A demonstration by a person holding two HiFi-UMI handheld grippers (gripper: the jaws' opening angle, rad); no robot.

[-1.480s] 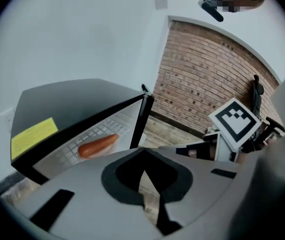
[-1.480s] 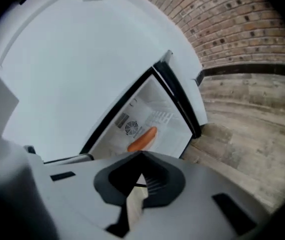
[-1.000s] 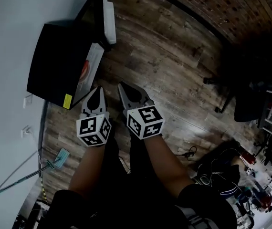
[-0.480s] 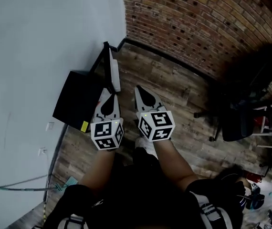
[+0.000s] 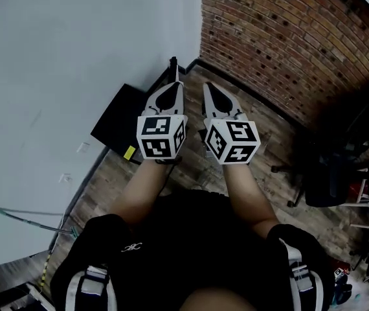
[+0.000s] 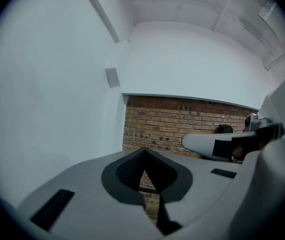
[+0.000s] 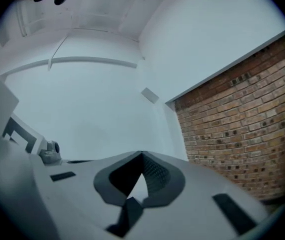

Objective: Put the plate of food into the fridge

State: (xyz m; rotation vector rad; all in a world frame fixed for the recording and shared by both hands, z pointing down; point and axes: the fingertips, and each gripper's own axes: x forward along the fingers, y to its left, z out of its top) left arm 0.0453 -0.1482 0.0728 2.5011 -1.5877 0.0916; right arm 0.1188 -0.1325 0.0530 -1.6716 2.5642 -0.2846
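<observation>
Left gripper (image 5: 176, 87) and right gripper (image 5: 208, 89): jaws closed, empty, raised toward the corner. No plate in view; black fridge (image 5: 116, 125) below. Probably finished, otherwise find the plate.

Dim light, fisheye warp, dark corners

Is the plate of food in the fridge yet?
I can't tell for sure. Done: no plate shows anywhere, so it may already be put away, but the inside of the black fridge on the floor is hidden. In hand: nothing. The left gripper and right gripper are both shut and empty. Left: probably just a look inside the fridge to check.
</observation>
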